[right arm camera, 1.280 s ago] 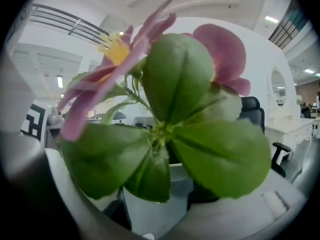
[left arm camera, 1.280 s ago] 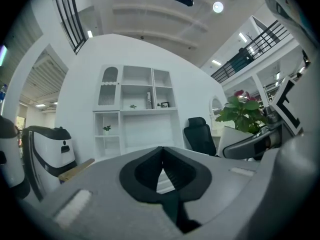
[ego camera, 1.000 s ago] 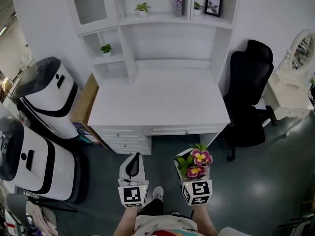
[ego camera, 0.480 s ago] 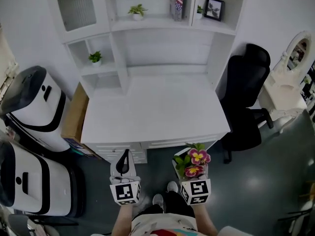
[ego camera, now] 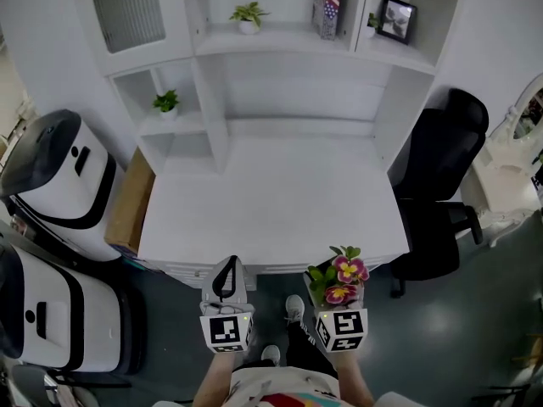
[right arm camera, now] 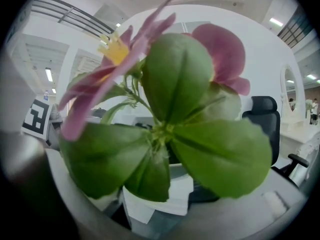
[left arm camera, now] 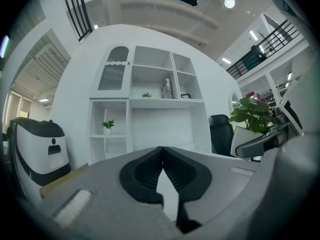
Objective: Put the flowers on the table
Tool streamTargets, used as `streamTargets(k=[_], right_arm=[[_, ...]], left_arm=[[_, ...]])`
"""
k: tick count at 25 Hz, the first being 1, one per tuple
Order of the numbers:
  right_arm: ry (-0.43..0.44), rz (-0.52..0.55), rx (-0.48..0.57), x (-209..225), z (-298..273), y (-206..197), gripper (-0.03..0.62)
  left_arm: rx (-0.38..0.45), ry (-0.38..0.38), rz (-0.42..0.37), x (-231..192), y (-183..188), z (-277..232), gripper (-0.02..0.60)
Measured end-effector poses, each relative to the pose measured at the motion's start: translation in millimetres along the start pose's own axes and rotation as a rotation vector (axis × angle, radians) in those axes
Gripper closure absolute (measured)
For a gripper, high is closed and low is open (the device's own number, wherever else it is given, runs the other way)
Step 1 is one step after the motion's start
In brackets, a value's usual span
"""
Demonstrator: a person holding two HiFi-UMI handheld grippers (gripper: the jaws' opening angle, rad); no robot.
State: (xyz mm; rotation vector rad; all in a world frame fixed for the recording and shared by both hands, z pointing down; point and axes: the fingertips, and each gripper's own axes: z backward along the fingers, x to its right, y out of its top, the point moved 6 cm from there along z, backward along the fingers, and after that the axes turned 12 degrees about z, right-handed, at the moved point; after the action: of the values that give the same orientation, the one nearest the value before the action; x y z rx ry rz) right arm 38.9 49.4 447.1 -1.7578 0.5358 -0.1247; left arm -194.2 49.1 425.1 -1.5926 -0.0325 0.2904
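The flowers (ego camera: 344, 278) are pink blooms with green leaves in a small white pot. My right gripper (ego camera: 338, 285) is shut on the pot and holds it upright in the air, just in front of the white desk's (ego camera: 271, 202) front edge. In the right gripper view the leaves and petals (right arm camera: 170, 119) fill the picture above the pot's white rim (right arm camera: 176, 171). My left gripper (ego camera: 226, 280) hangs beside it to the left, shut and empty; its black pads meet (left arm camera: 161, 150). The flowers (left arm camera: 252, 110) also show at the right of the left gripper view.
A black office chair (ego camera: 445, 185) stands right of the desk. Two white-and-black machines (ego camera: 59, 168) and a cardboard box (ego camera: 127, 202) are at the left. The hutch shelves hold small plants (ego camera: 249, 17) and a picture frame (ego camera: 395, 19). A person's shoe (ego camera: 294, 308) is below.
The person has stepped closer to the desk, so both grippers and the flowers now sit near its front edge. Both grippers keep the same state.
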Motion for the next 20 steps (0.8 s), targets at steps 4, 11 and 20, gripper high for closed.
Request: streamTargets(k=[4, 11, 20], right_arm=[[0.018, 0.01, 0.016, 29.3, -42.0, 8.7, 0.256], [0.067, 0.027, 0.074, 85.2, -118.4, 35.0, 0.256], [0.148, 0.043, 0.082, 113.9, -193.8, 37.9, 0.256]], left_arm=[[0.025, 0.019, -0.007, 1.1, 6.7, -49.5, 0.581], [0.101, 0.06, -0.069, 10.3, 43.0, -133.5, 0.58], [0.115, 0.125, -0.087, 3.0, 37.7, -188.1, 0.58]])
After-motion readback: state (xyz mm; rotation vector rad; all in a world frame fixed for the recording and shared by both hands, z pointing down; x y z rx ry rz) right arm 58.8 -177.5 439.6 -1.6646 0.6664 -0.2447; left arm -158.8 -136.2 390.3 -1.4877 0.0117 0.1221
